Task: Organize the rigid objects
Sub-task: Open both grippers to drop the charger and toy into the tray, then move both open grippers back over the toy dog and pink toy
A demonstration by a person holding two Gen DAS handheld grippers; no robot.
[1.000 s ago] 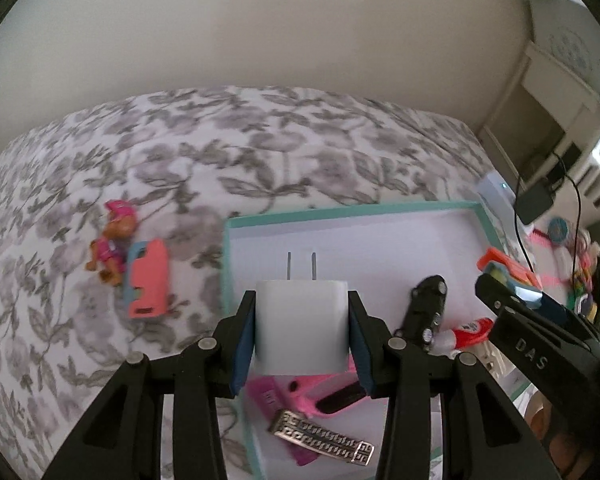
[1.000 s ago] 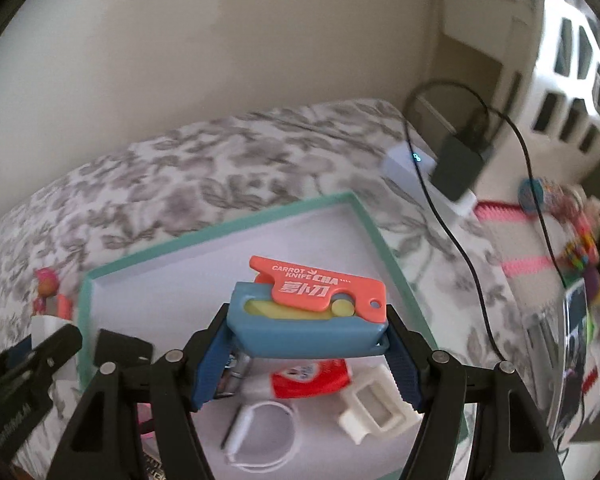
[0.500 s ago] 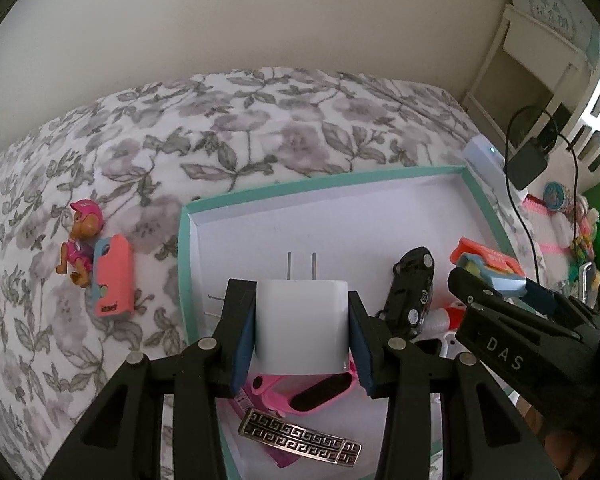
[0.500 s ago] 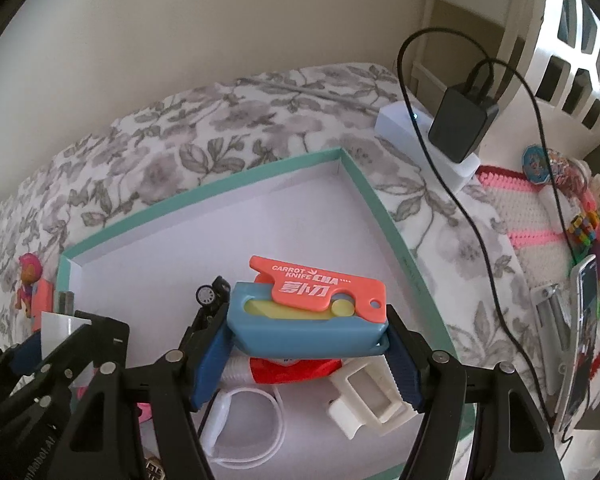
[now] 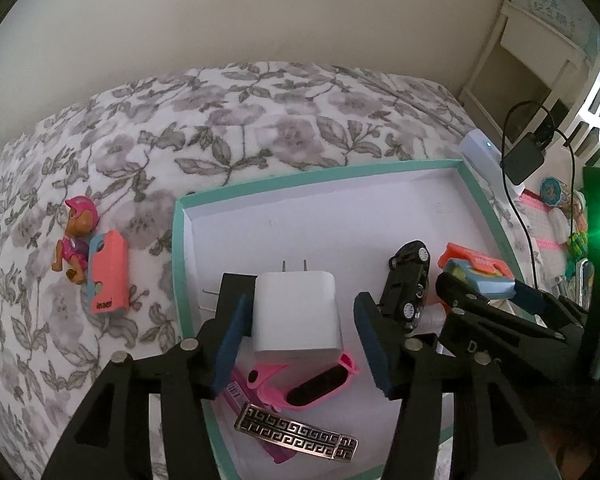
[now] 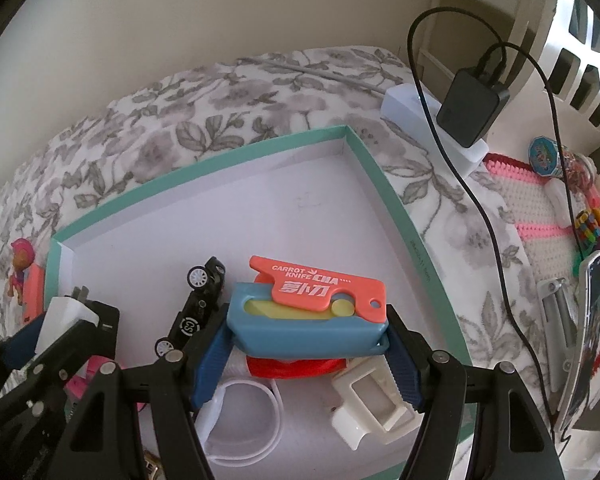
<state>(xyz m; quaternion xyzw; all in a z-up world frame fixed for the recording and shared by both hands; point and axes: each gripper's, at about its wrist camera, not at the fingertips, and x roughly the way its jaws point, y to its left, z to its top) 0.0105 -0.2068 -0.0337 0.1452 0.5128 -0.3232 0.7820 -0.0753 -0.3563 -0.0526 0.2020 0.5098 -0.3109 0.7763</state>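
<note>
Now left view: left gripper (image 5: 300, 330) jaws spread wide, a second ago clamped on charger (image 5: 296, 312). Charger released, prongs forward, lying in tray (image 5: 320, 176) over pink band (image 5: 304, 384) (right pad clear; left-pad contact unclear). Meaning: charger delivered, left free for next piece, likely figure (image 5: 76, 236) or pink case (image 5: 109, 272) out on bed (image 5: 260, 120).

Right view: right gripper (image 6: 306, 356) jaws clamped on carrot knife (image 6: 310, 312), as before, now lower over tray, above red tube (image 6: 296, 368). Release looks due next.
</note>
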